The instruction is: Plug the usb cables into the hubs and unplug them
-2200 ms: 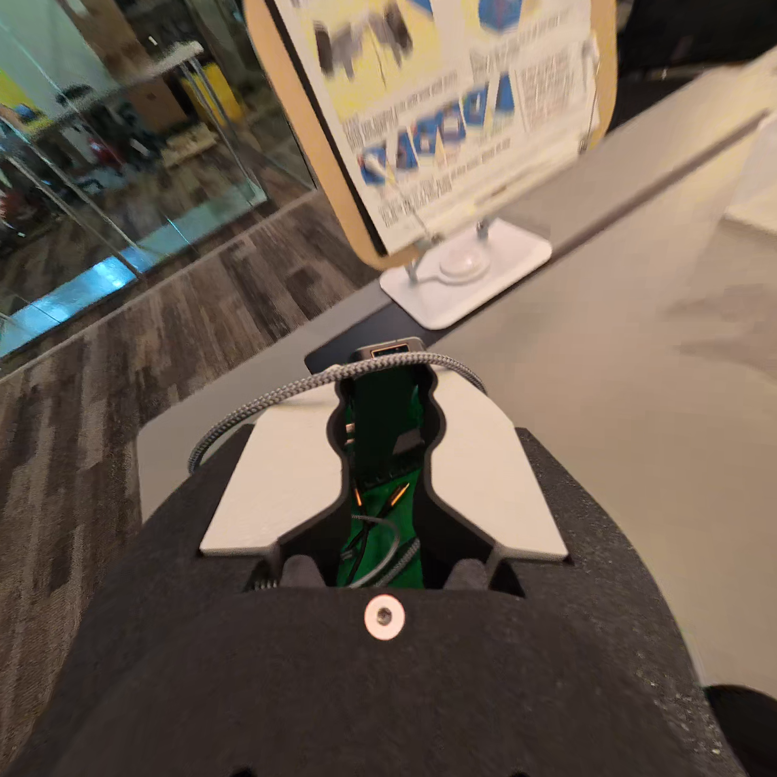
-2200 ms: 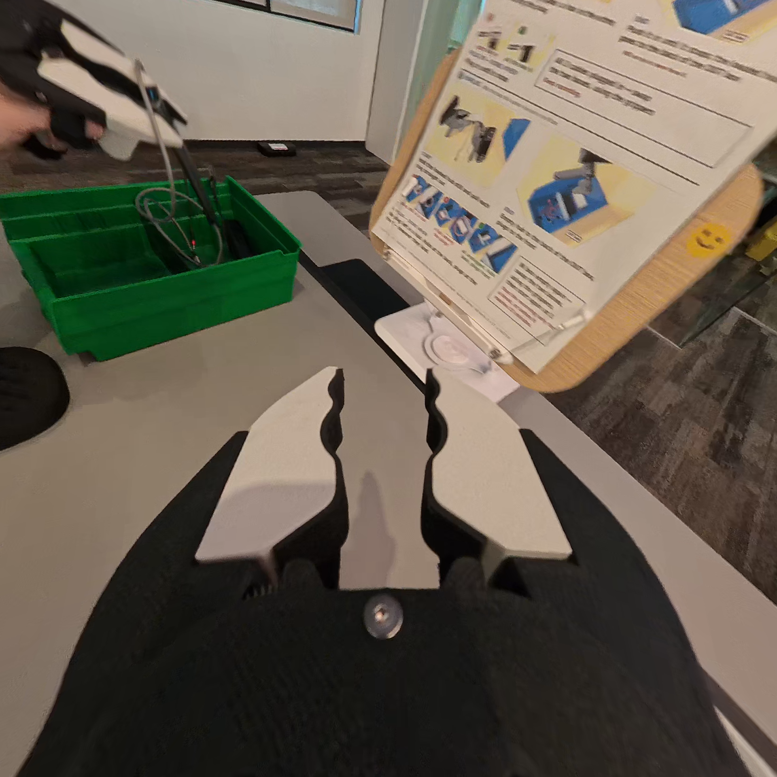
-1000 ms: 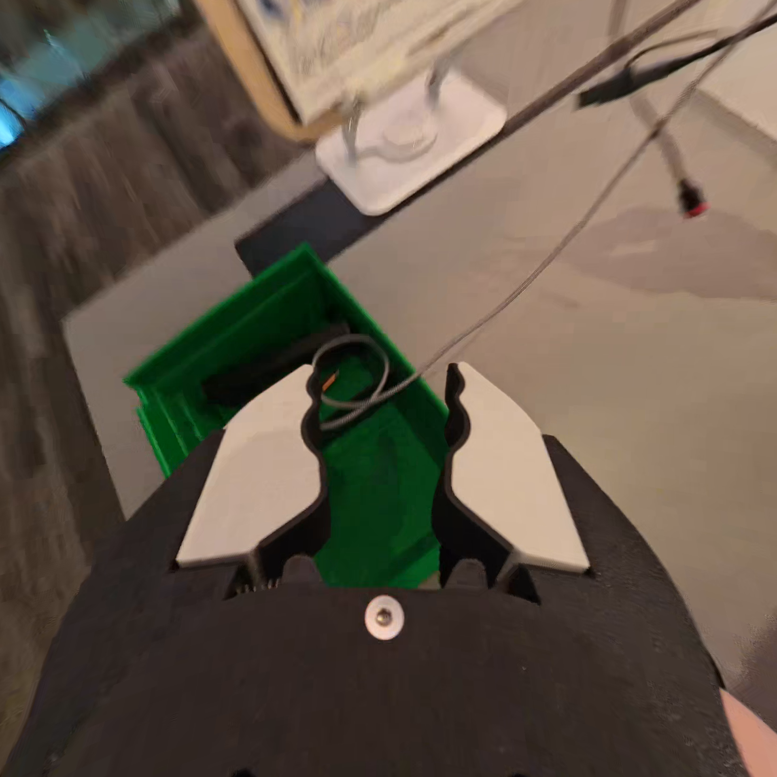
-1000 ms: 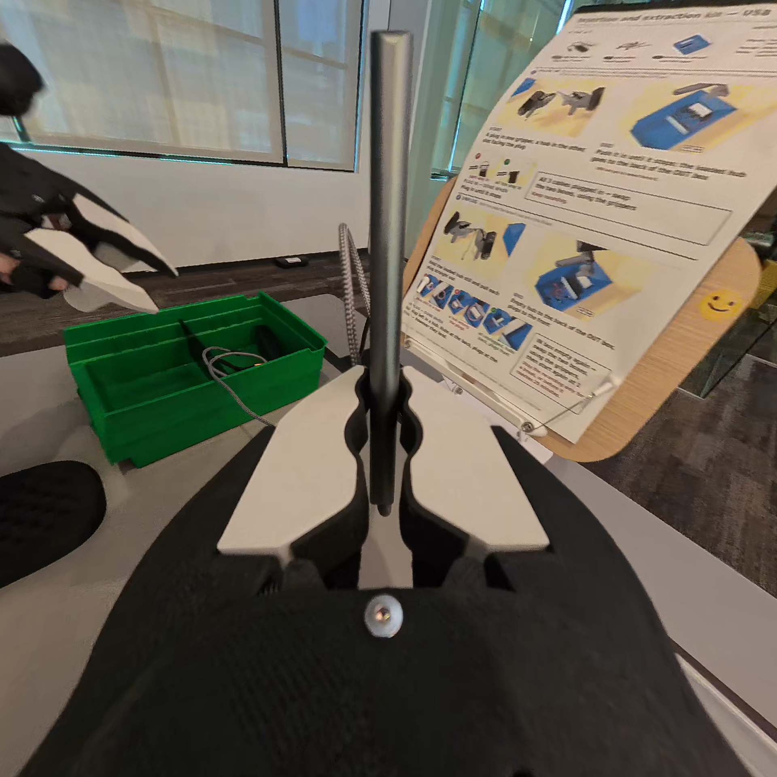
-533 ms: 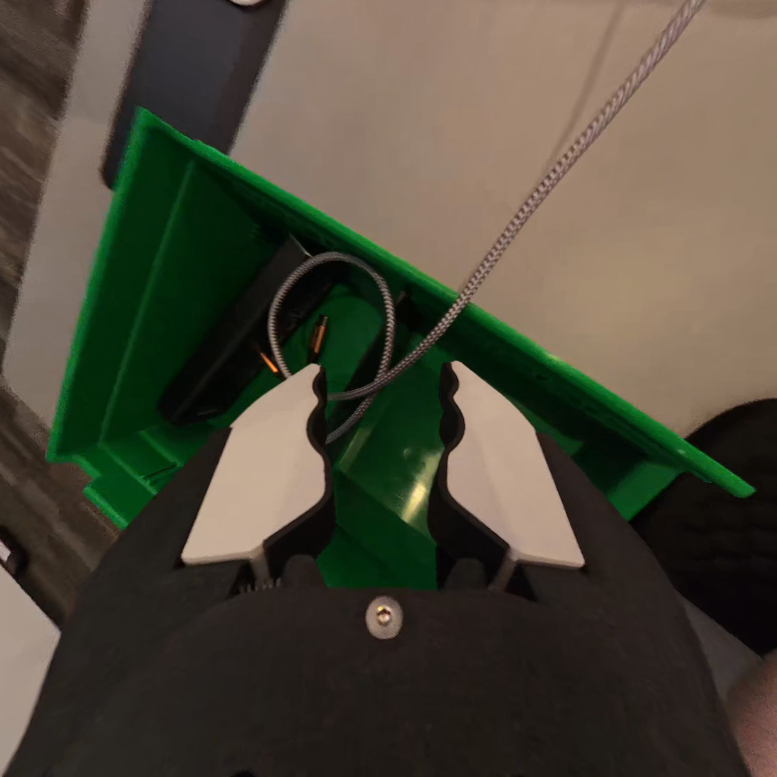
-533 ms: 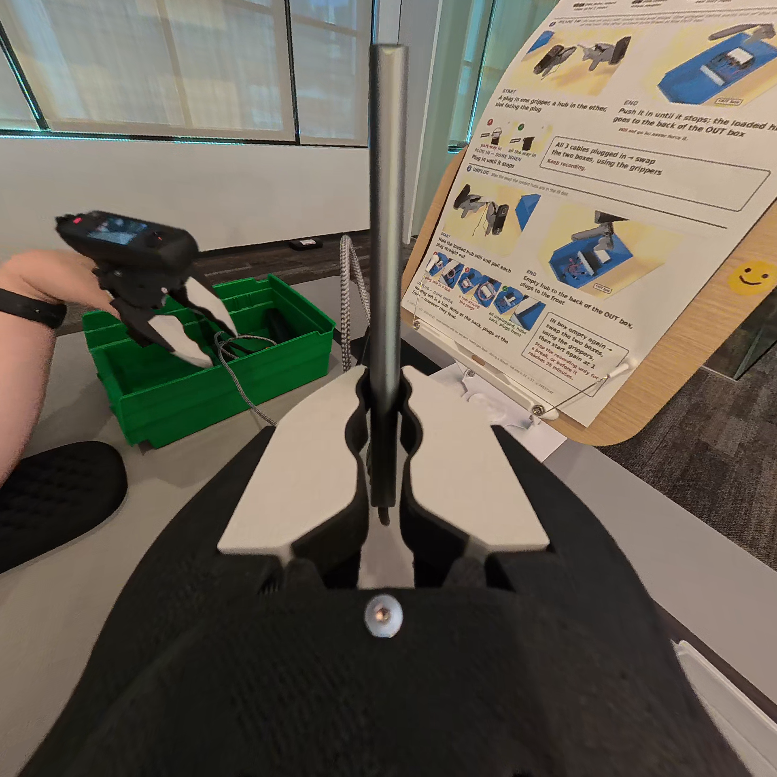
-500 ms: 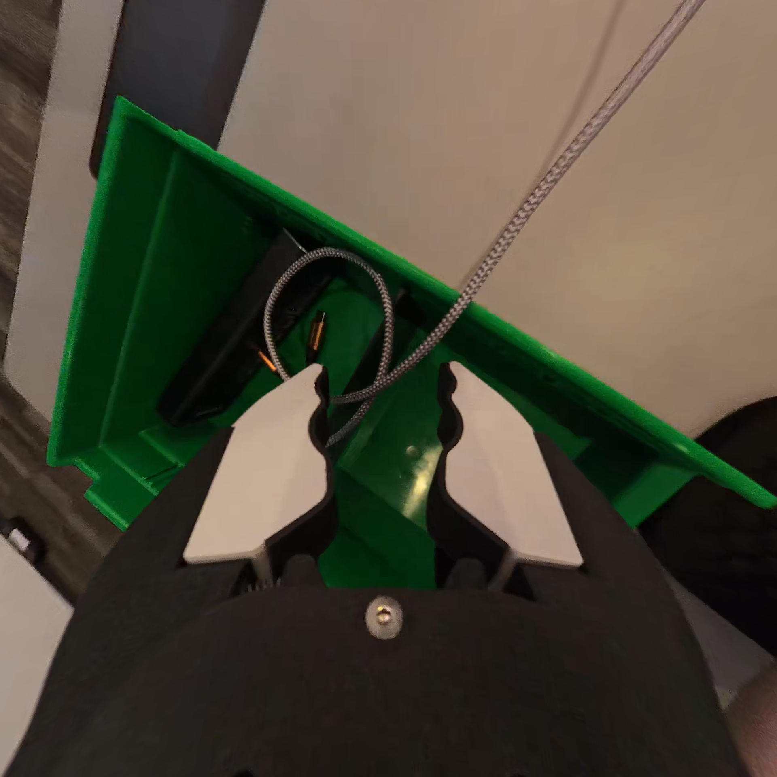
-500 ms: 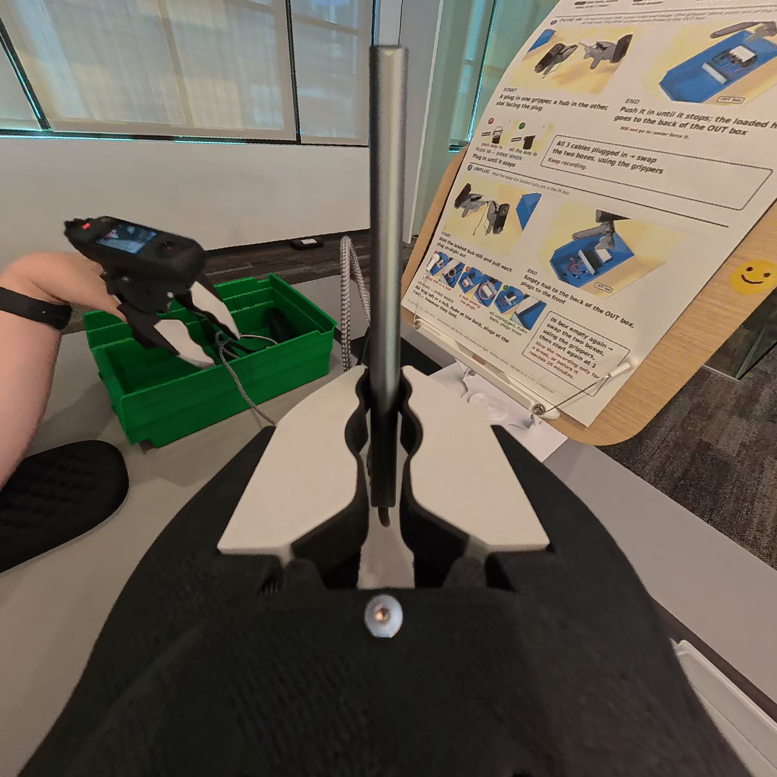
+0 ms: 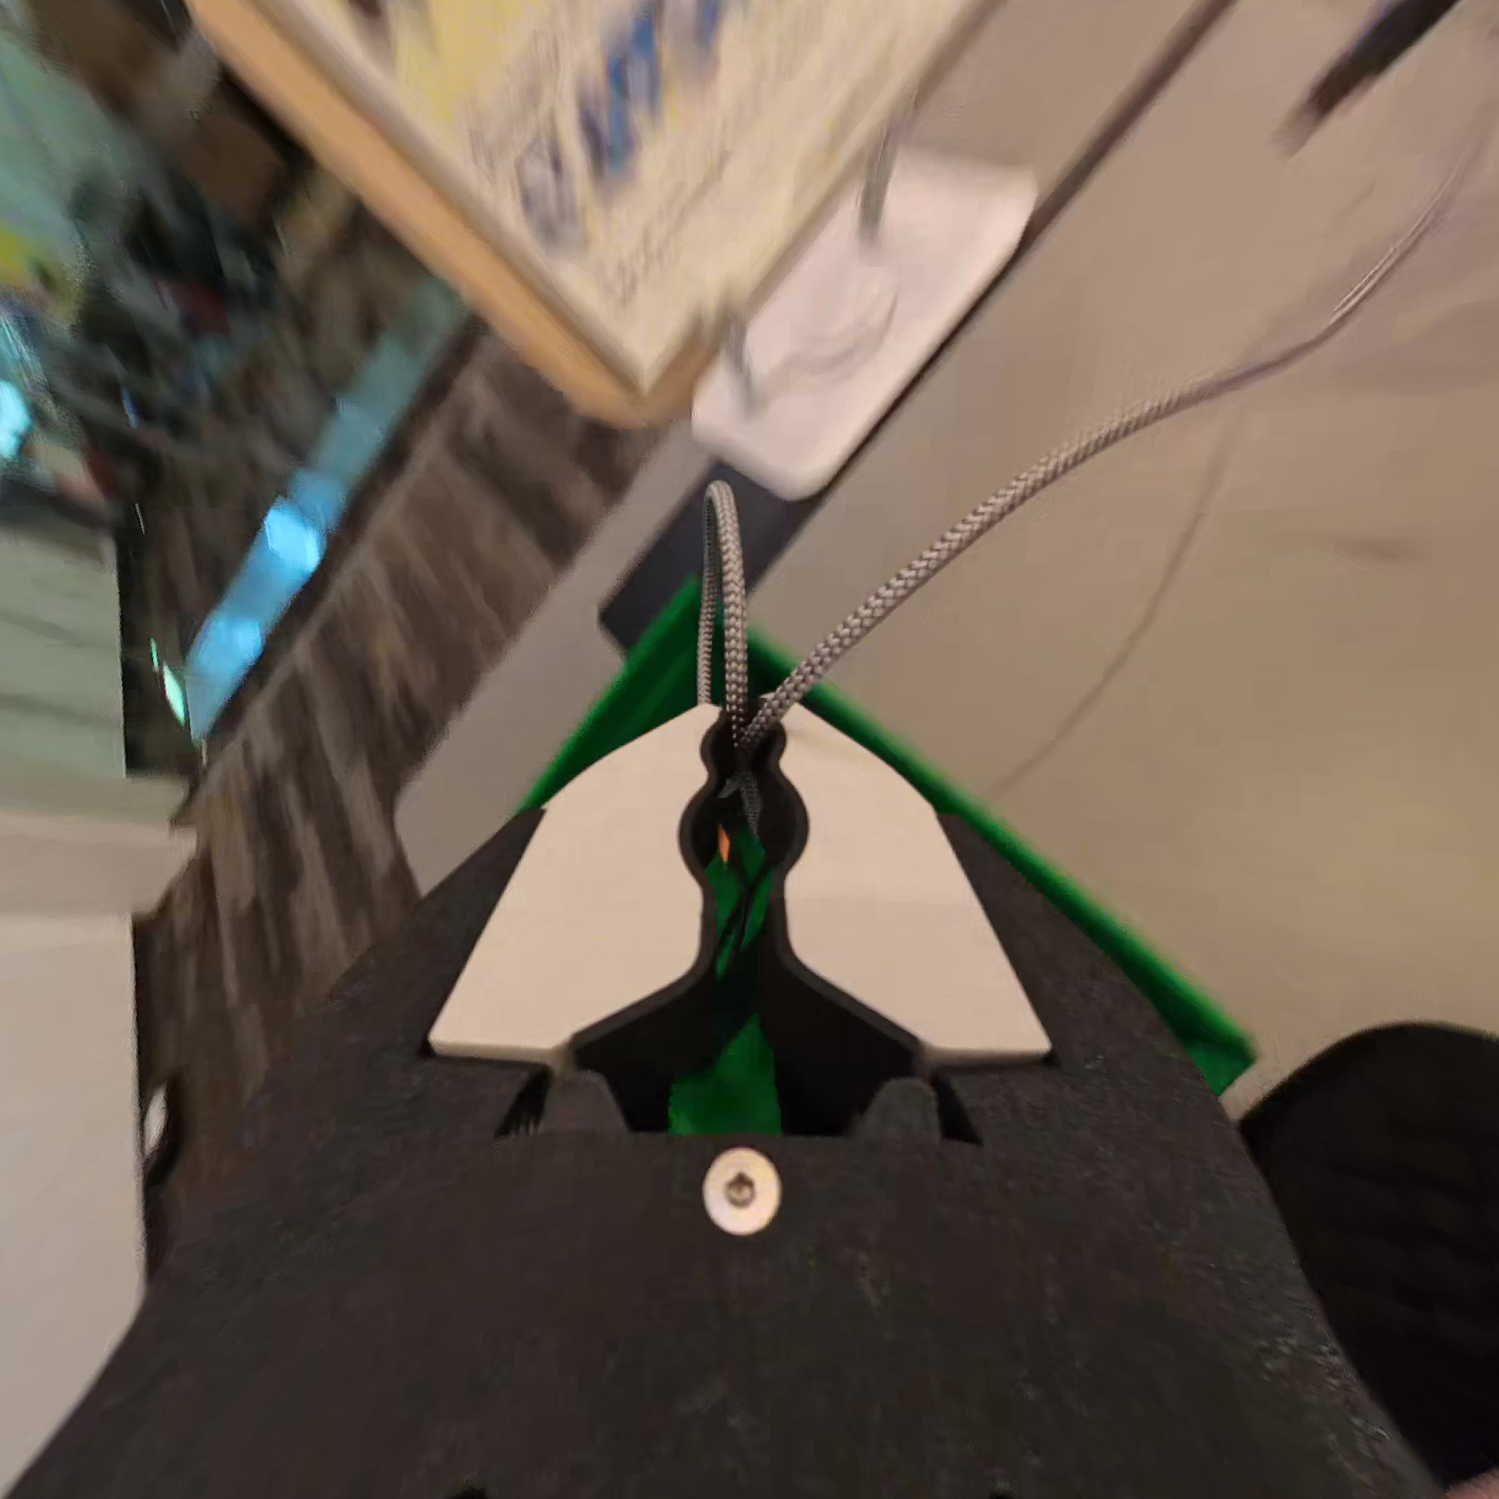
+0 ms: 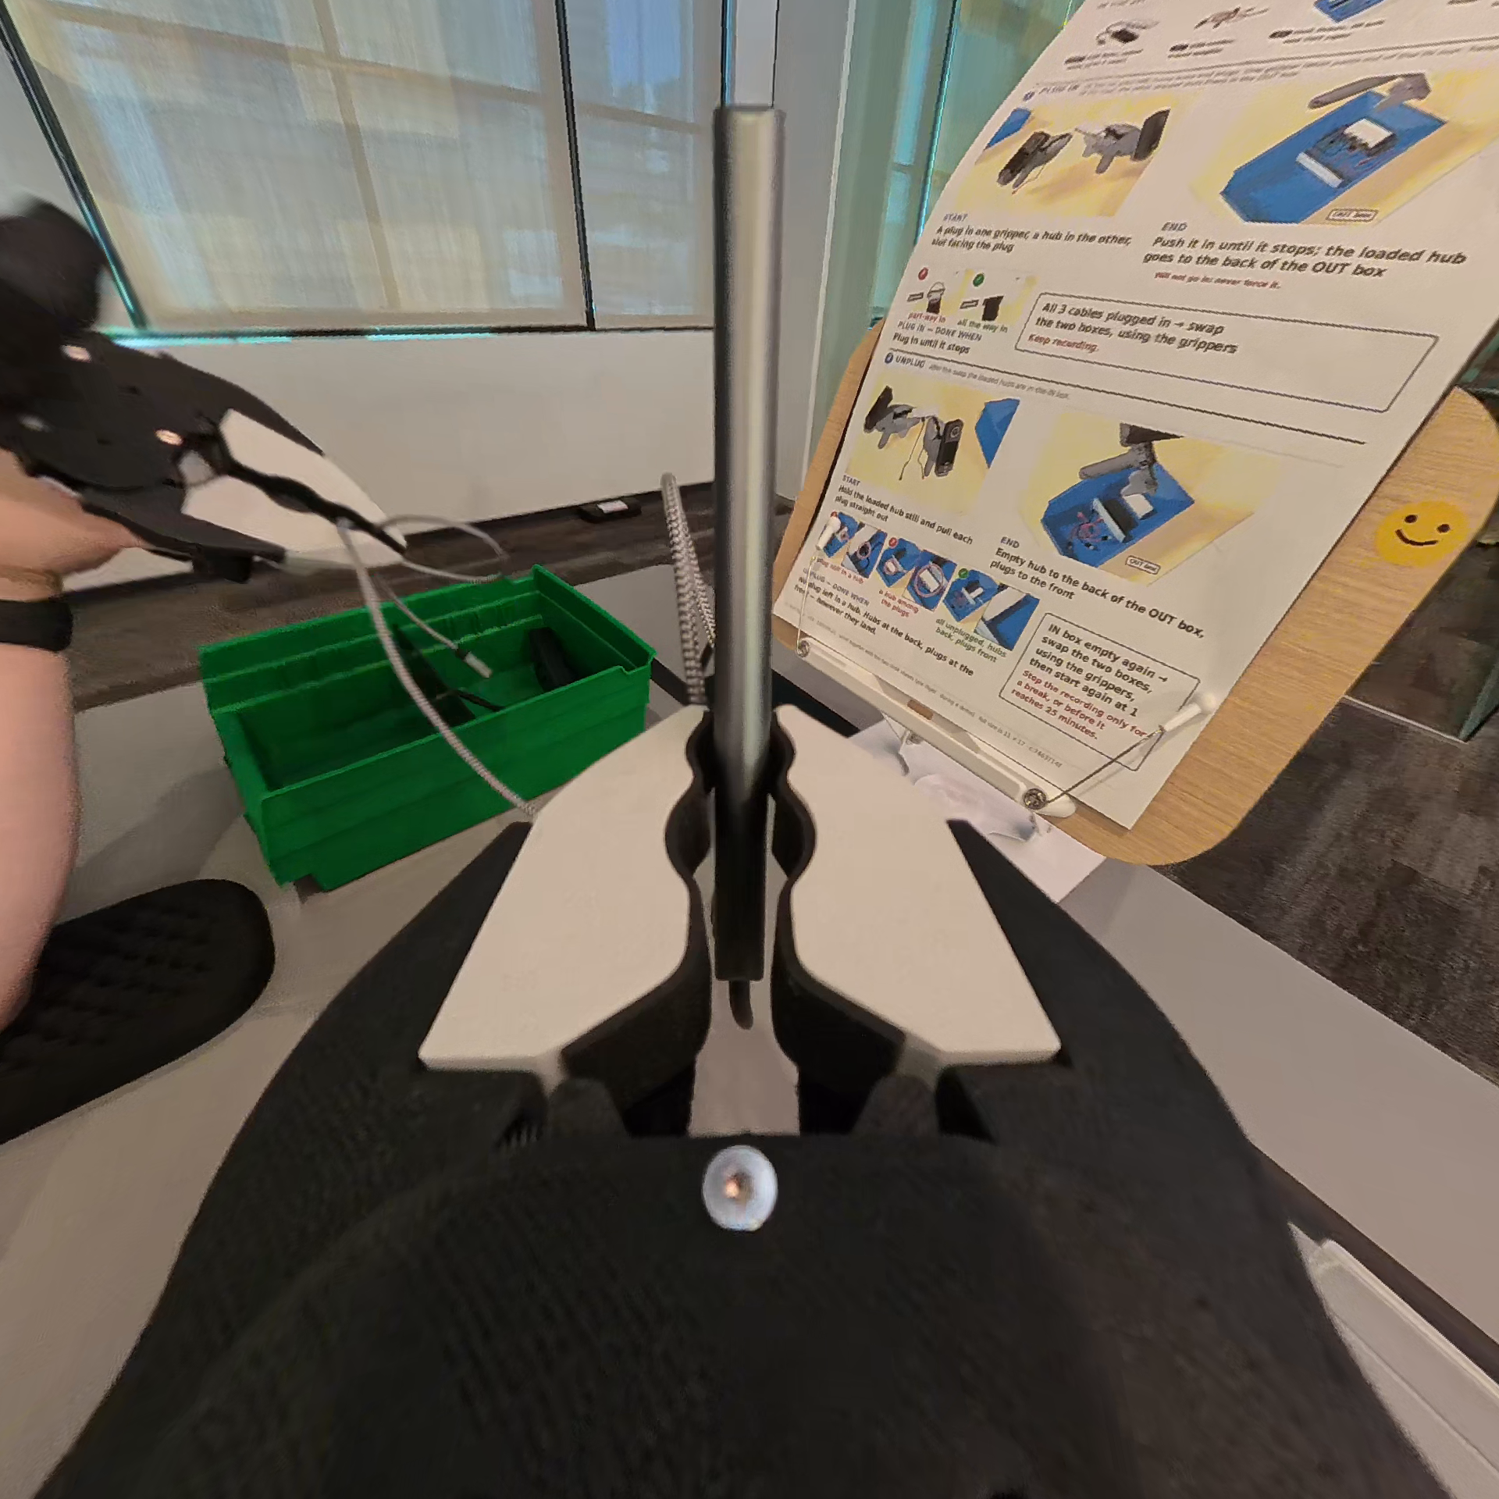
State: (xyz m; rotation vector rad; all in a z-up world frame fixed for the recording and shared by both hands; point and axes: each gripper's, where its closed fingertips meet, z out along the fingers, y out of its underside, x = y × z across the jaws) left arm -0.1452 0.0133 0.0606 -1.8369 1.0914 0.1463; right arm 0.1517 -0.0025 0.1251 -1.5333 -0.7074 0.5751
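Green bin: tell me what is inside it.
The green bin holds a black hub at its back and a loose cable plug. Its near wall hides the front floor.

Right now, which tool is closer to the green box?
Left. The left tool hangs just above the green box, shut on the braided cable coming up out of it. The right tool sits farther back, gripping the grey hub.

Grey table (image 10: 1217,973), large gridded windows (image 10: 324,162), white wall (image 10: 487,422), dark carpet (image 10: 1338,892)
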